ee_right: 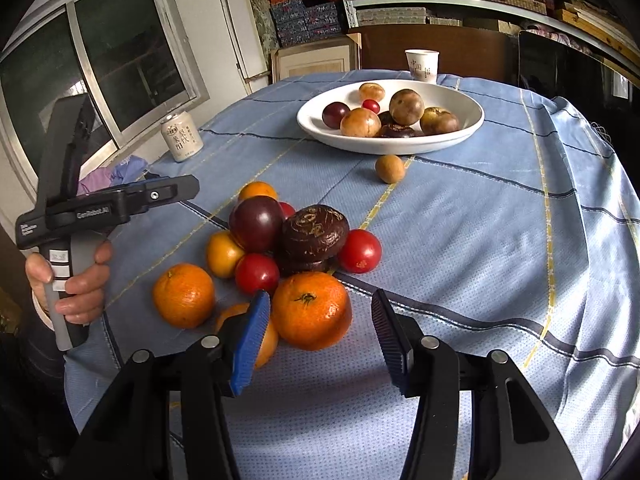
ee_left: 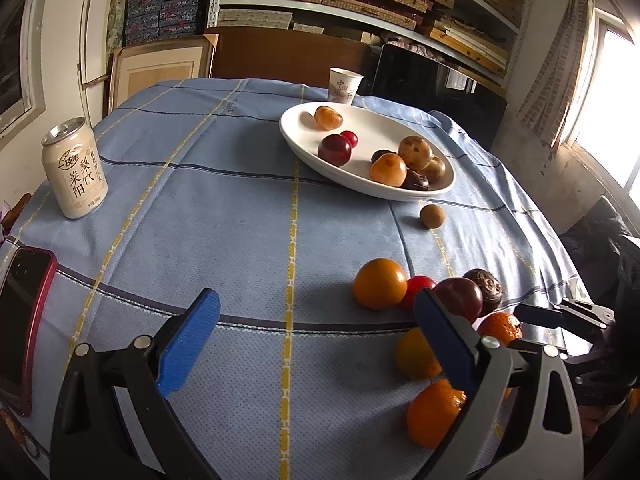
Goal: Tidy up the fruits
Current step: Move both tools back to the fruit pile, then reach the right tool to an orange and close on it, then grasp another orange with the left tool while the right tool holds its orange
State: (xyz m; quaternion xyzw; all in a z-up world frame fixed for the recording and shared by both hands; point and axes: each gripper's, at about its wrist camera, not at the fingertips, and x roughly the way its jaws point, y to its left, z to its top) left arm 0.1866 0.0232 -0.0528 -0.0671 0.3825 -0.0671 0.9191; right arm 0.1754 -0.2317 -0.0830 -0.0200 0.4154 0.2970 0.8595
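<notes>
The left gripper hangs wide open over the bench, nothing between its blue pads. The right gripper is partly open and empty, with a mandarin just ahead of its pads. That mandarin sits at the near edge in a heap of loose fruit. A white bowl holding more fruit stands toward the far edge, a small brown fruit just before it.

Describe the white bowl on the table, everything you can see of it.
The white bowl is wide, shallow and oval, glossy like glazed ceramic, with no visible chips. It sits upright on the blue checked tablecloth at the far side, in front of a paper cup. It holds brownish, dark purple and small red fruits. No gripper touches it.
</notes>
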